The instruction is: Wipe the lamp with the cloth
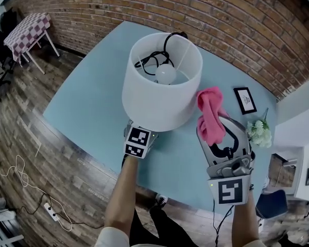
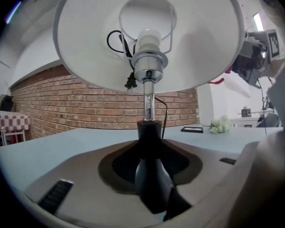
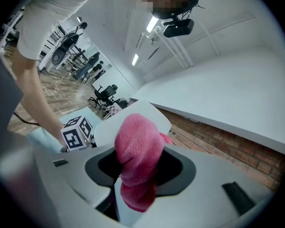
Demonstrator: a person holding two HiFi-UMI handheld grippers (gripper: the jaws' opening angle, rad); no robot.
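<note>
**Lamp held by its neck, cloth raised at the shade's right flank**

Item 1. Surface (image 1: 87,104), pale blue, set against a brick wall. Its left half is bare, so there is open room on that side and behind the lamp.

Item 2. Left gripper (image 2: 149,175). It reaches in level under the shade, jaws partly closed and clamped on the lamp's black neck (image 2: 149,139). Purpose, as judged: to steady the lamp so a wipe cannot tip or spin it.

Item 3. Lamp (image 1: 161,84), upright, with a white drum shade, bulb and chrome stem. It stands close to the surface's near edge, which leaves little margin toward the person.

Item 4. Cloth (image 1: 210,111), pink, bunched, pinched in the jaws of the right gripper (image 1: 220,134). It is held level with the shade's right side and just beside it; whether they touch cannot be told. Wiping looks about to begin or is barely begun.

Item 5. Picture frame (image 1: 244,100) and white flowers (image 1: 259,133), lying near the right edge. They crowd any wide sweep on that side, so a stroke up or around the shade seems safer.
</note>
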